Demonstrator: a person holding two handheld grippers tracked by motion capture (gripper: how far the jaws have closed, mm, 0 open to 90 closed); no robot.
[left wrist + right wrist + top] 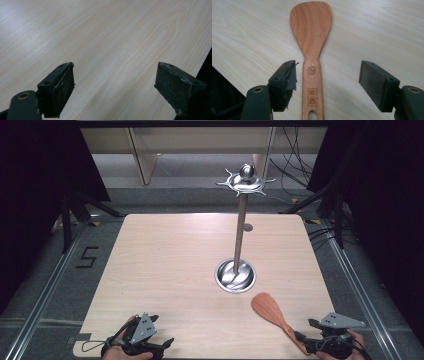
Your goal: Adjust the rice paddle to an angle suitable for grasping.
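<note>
Right claw (327,82), held by a hand at the near right corner of the table (165,265), stands wide open; we see the wooden spatula (312,50) lying flat between its jaws, the handle nearer the left pad, neither pad touching it. Left claw (115,87), at the near left edge, is likewise open, with bare wood between its jaws.

Surface: we note a pale, light-grained wooden table top with rounded corners, set on a grey floor (45,285) that carries metal rails and a marked digit. Dark curtains (30,195) close the room on both sides; loose cables (300,165) lie on the floor at the far right.

Other things: a metal utensil stand (240,235) rises upright from a round base just right of the table's centre, ending in a spiked disc with a ball on top. In the high view the blade of the spatula points towards that base, near it but apart. Nothing lies between spatula and stand.
</note>
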